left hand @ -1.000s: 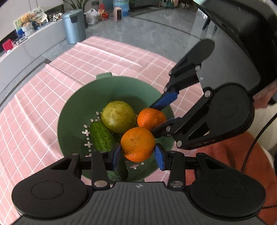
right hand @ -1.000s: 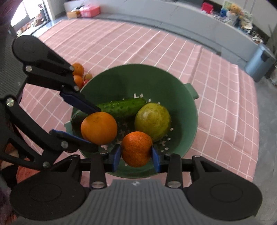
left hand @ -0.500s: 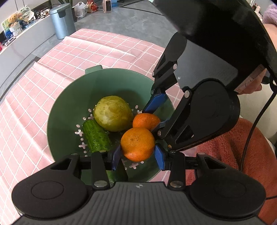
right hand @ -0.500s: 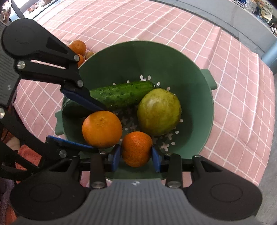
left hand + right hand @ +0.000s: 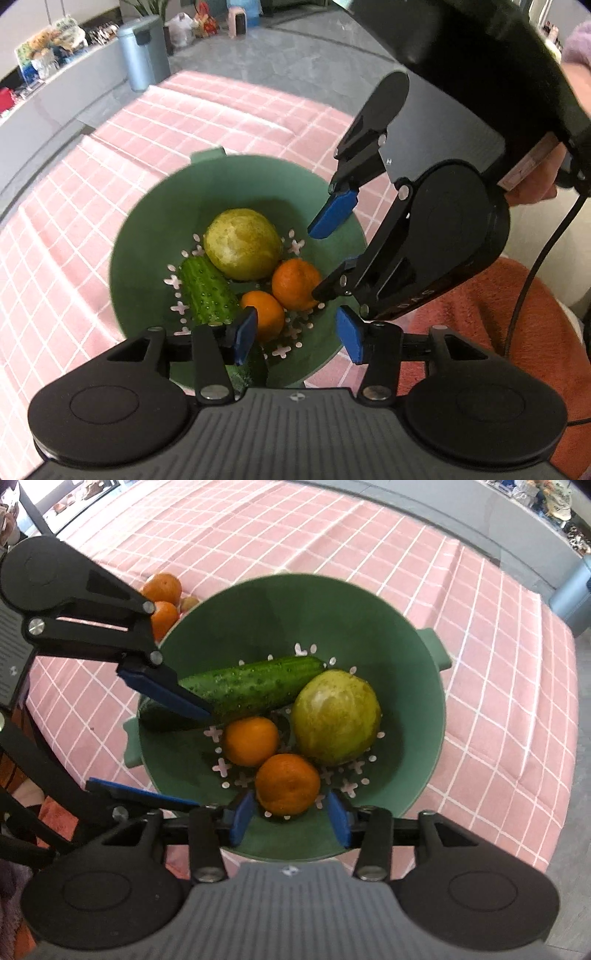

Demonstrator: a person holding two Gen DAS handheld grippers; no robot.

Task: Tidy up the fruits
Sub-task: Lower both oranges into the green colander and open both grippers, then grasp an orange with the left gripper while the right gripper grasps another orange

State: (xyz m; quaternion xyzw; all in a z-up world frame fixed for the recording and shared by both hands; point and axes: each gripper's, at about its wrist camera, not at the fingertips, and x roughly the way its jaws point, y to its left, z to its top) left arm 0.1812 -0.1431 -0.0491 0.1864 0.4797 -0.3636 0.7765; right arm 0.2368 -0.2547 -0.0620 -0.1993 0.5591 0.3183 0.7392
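just ahead of the right gripper (image 5: 290,818), whose jaws have just been opening and now stand apart, one orange (image 5: 287,784) lies loose on the floor of the green colander (image 5: 424,686), between the pads but free of them. the left gripper (image 5: 297,338) has likewise just been opening; its jaws are apart with the other orange (image 5: 264,314) just beyond its left pad, untouched. these fruits look firm, smooth and round, likely to roll, so i would grip one across its widest middle, lightly. a little further in lie the cucumber (image 5: 243,686), stiff and knobbly, best taken mid-length, and the pear-like green fruit (image 5: 337,716), heavier and bruisable. both hands point steeply down into the bowl, side by side. beyond the rim, more oranges (image 5: 162,587) sit on the pink checked cloth (image 5: 498,686).
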